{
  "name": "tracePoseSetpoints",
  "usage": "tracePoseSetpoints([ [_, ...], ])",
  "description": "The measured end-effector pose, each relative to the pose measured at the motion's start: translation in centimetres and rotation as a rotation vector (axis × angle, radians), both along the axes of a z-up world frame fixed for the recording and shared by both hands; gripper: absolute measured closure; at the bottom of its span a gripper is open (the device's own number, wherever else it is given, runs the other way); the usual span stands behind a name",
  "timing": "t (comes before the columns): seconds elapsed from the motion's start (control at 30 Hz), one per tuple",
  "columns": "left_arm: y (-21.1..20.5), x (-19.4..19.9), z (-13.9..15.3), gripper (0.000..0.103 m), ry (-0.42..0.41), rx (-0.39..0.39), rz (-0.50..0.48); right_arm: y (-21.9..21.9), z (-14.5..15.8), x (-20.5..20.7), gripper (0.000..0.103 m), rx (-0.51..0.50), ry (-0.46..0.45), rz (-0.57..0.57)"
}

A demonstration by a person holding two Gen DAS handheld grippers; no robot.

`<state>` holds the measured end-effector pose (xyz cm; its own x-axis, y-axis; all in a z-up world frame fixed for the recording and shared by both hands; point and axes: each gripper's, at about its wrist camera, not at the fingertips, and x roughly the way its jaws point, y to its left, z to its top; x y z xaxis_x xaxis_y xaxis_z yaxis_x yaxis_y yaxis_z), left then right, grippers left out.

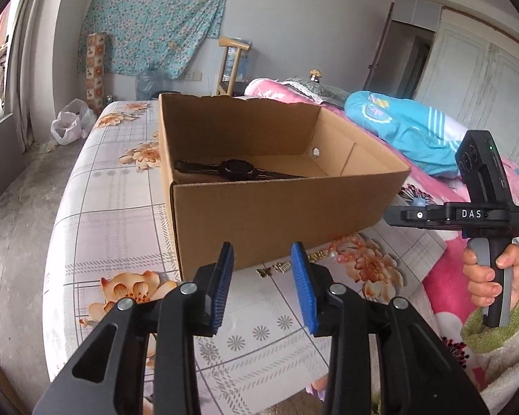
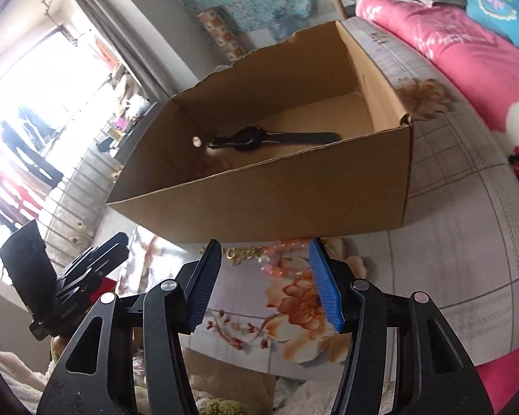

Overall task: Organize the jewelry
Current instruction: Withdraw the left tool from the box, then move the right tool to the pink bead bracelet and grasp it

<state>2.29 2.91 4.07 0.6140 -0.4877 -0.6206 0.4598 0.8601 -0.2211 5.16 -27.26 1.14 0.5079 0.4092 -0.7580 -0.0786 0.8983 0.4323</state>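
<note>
Gold-coloured links and pink beads lie on the flowered bedsheet (image 1: 121, 186) just in front of the near wall of the cardboard box (image 1: 276, 221), and the coming move turns on how they sit against the two tools. In the left wrist view the gold chain piece (image 1: 276, 269) shows straight ahead between the blue pads of the left tool (image 1: 263, 257), stretched roughly side to side along the foot of the box, so its long axis runs across the gap of the jaws, not along it. The pink bead string (image 1: 346, 247) lies further to the right of that tool, close to the same box wall. In the right wrist view the beads (image 2: 280, 263) sit just beyond the tips of the right tool (image 2: 264, 254), nearly centred in its gap, with the gold chain (image 2: 240, 254) to their left. So, as I judge it, the left tool is better lined up for the gold piece and the right tool for the beads. Both tools stand parted with nothing between the pads; neither touches any jewelry. The right tool's handle is held in a hand (image 1: 491, 273) off to the right in the left view. Inside the box a black wristwatch (image 2: 273, 138) already lies flat on the bottom, its strap stretched out, so part of the sorting looks done while the chain and beads are still outside.
</note>
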Motion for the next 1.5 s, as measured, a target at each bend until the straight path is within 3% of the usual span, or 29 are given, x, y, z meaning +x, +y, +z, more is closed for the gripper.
tracePoseSetpoints([
  [0.4, -0.6, 2.3, 0.0, 0.069, -0.012, 0.013, 0.047, -3.2, 0.2, 1.0, 0.058, 0.041, -0.054, -0.087],
  [0.6, -1.7, 2.0, -1.3, 0.063, 0.046, 0.027, 0.003, -3.5, -0.7, -0.2, 0.058, 0.005, -0.031, -0.081],
  [0.8, -4.0, 1.0, -3.5, 0.063, 0.075, 0.103, -0.045, -2.4, -3.1, -1.5, 0.067, -0.092, 0.042, -0.044],
  [1.07, -7.0, 0.2, -5.3, 0.063, 0.035, 0.236, -0.098, 0.7, -4.0, -0.2, 0.074, -0.225, 0.076, 0.02],
  [1.2, -7.4, 0.1, -5.6, 0.062, 0.025, 0.249, -0.115, 2.3, -4.0, 0.1, 0.083, -0.32, 0.084, 0.044],
  [1.5, -7.4, 0.1, -6.3, 0.061, 0.031, 0.222, -0.137, 5.1, -3.8, 0.4, 0.089, -0.455, 0.131, 0.042],
])
